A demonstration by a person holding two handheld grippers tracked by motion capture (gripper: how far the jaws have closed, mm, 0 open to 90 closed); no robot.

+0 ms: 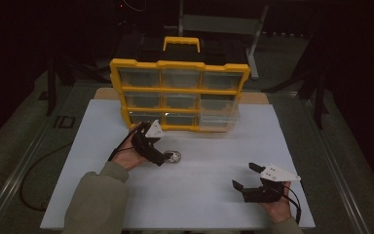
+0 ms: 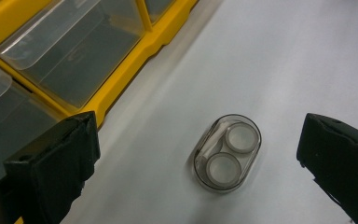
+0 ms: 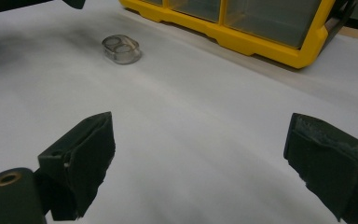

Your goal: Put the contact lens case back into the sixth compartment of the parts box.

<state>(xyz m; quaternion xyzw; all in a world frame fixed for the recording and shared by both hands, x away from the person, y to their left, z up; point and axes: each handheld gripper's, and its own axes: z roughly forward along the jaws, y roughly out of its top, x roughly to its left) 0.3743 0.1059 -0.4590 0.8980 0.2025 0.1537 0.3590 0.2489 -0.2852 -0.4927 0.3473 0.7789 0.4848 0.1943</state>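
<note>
A small clear oval case (image 2: 227, 152) with two round wells lies flat on the white table (image 1: 214, 165). My left gripper (image 2: 196, 163) hovers above it, open, its jaws spread wide to either side of the case without touching it. In the high view the case (image 1: 174, 156) sits just right of the left gripper (image 1: 163, 157). My right gripper (image 1: 247, 176) rests open near the front right of the table with nothing between its jaws. From the right gripper view the case (image 3: 121, 49) lies far ahead to the left of the right gripper (image 3: 200, 158).
A yellow organiser (image 1: 179, 92) with clear drawers stands tilted at the back of the table, its handle (image 1: 181, 43) on top. Its lower edge (image 3: 242, 39) lies ahead of the right gripper. A dark floor surrounds the table.
</note>
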